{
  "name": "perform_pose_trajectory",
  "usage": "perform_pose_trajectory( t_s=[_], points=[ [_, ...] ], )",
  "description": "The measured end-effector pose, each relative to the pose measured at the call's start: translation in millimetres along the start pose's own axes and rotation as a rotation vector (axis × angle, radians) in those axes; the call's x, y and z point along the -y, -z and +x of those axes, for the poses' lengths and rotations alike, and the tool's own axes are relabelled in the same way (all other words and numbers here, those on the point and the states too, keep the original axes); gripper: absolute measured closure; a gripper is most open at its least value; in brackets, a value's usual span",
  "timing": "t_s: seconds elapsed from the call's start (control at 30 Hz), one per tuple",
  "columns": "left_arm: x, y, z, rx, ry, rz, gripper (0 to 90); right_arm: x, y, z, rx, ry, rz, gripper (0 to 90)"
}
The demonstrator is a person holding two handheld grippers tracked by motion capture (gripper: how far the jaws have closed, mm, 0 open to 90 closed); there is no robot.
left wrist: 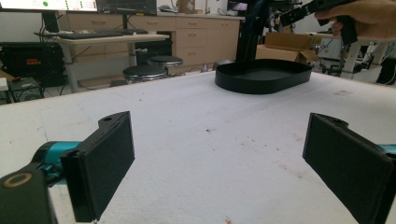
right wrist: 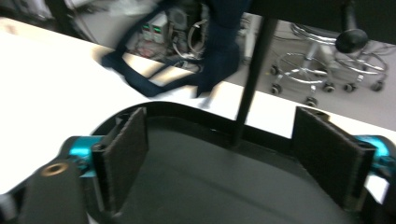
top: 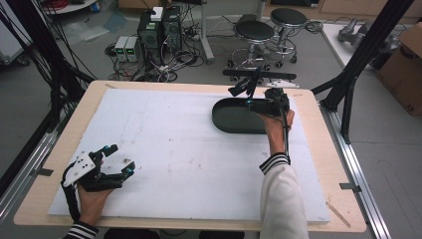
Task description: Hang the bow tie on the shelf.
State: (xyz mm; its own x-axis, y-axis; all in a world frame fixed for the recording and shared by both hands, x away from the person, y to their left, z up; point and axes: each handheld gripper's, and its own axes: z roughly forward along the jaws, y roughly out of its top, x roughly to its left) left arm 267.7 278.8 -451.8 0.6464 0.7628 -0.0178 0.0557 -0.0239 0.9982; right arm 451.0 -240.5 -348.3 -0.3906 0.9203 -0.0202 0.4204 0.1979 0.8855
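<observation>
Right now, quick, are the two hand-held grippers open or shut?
Left hand-held gripper: open, holding nothing, low over the white board.
Right hand-held gripper: open, holding nothing, over the black tray.

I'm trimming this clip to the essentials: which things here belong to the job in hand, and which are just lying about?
Part of the job:
- black oval tray
- right gripper, jaws open over the tray
- left gripper, open, nothing between its jaws
- white table sheet

Just lying about:
- two stools
- computer boxes and cables
- cardboard box
</observation>
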Motion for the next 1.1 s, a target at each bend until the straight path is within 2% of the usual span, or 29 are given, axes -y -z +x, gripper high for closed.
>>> perform_pose_trajectory(
  t_s=[0.03, 0.27, 0.37, 0.47, 0.6, 0.67, 0.83, 1.1],
  points=[
    [0.0, 0.1, -0.1, -0.001, -0.004, 0.002, 9.3, 1.2, 5.7, 2.5, -0.004, 0.009, -0.009, 11.8],
    [0.0, 0.4, 1.0, -0.004, 0.005, 0.001, 9.3, 20.6, 58.0, 13.3, -0.088, 0.052, -0.110, 10.9],
    [0.2, 0.3, 1.1, -0.005, 0.013, -0.005, 9.3, 38.4, 80.3, 18.0, -0.114, 0.070, -0.167, 10.8],
    [0.2, 0.4, 1.5, -0.004, 0.017, -0.006, 9.3, 61.9, 98.4, 23.3, -0.128, 0.083, -0.201, 10.8],
    [0.4, 1.0, 1.4, -0.006, 0.019, -0.009, 9.3, 94.9, 117.7, 30.1, -0.138, 0.056, -0.277, 10.8],
    [0.4, 1.3, 2.0, -0.008, 0.022, -0.011, 9.2, 110.1, 124.4, 34.0, -0.139, 0.034, -0.311, 10.8],
    [0.6, 1.5, 2.3, -0.004, 0.026, -0.017, 9.2, 137.6, 132.7, 41.0, -0.112, 0.042, -0.347, 10.8],
    [0.7, 2.1, 2.7, -0.002, 0.027, -0.021, 9.2, 167.6, 130.7, 45.1, -0.087, 0.042, -0.399, 10.8]
  ],
)
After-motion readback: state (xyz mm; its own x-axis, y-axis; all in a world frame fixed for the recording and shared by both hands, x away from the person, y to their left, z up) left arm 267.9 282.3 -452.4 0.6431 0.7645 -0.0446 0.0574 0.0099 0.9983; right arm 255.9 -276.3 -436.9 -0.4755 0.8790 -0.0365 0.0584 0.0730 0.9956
